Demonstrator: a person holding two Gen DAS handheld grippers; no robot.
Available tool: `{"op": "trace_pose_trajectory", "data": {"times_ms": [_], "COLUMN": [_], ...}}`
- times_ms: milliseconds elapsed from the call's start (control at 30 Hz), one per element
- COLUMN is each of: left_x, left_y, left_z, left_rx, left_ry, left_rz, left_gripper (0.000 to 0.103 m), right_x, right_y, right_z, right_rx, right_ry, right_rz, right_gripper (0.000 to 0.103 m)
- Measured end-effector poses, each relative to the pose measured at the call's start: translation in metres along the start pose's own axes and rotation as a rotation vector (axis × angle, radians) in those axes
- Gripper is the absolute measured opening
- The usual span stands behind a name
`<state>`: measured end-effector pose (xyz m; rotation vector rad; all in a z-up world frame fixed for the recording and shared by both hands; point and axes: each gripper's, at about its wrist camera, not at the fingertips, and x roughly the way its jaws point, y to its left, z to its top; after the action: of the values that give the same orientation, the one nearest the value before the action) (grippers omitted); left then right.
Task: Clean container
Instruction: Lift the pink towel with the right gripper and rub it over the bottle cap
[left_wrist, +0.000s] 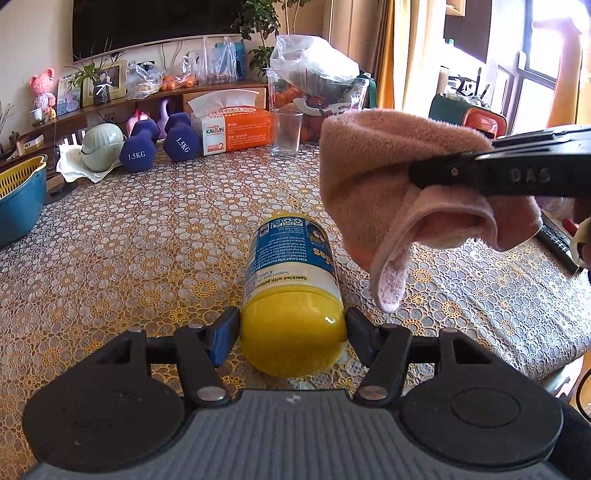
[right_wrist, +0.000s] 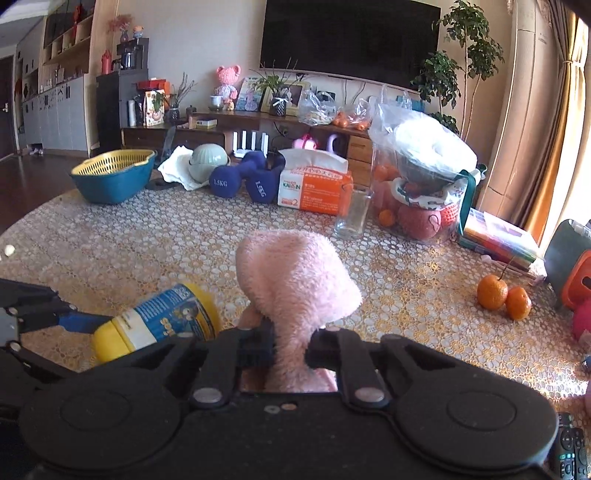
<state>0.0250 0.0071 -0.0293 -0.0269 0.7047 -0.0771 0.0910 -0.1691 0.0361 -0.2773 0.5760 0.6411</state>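
A yellow container (left_wrist: 291, 288) with a blue label lies sideways above the lace tablecloth, its yellow lid end clamped in my left gripper (left_wrist: 291, 328). In the right wrist view the same container (right_wrist: 159, 321) sits low at the left, the left gripper's blue-tipped finger on it. My right gripper (right_wrist: 290, 347) is shut on a pink fluffy cloth (right_wrist: 295, 280). From the left wrist view the cloth (left_wrist: 391, 177) hangs to the right of and above the container, its lowest corner beside the label, not touching it.
A clear glass (left_wrist: 286, 131), an orange tissue box (left_wrist: 232, 129), two blue dumbbells (left_wrist: 157, 142) and a bagged fruit basket (left_wrist: 317, 81) line the table's far side. A blue-and-yellow basin (right_wrist: 114, 177) stands far left. Two oranges (right_wrist: 502, 295) lie at the right.
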Motion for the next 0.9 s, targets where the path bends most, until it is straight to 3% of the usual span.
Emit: {"op": "trace_pose_trajectory", "data": {"times_ms": [267,467,567,900], "left_x": [-0.006,-0.007,-0.009,-0.007], "left_y": [-0.006,-0.012,-0.011,0.001], "left_z": [-0.001,-0.005,-0.005,-0.004], "left_rx": [0.040,0.083,0.077,0.030], "left_ry": [-0.005,0.002,0.001,0.006], "left_rz": [-0.012,-0.012,-0.017,-0.058], "left_gripper": [0.062,0.062,0.062,0.061], "right_x": [-0.045,-0.032,-0.023,0.006], "right_y": [0.021,0.045,0.046,0.046], "right_z": [0.016,0.010,0.010,0.016], "right_rx": [-0.034,-0.047,-0.046,-0.136], "right_ry": [-0.053,0.009,0.031,0.047], "right_rz": [0.270,0.368,0.371,0.239], "right_gripper": [0.014,0.014,0.014,0.014]}}
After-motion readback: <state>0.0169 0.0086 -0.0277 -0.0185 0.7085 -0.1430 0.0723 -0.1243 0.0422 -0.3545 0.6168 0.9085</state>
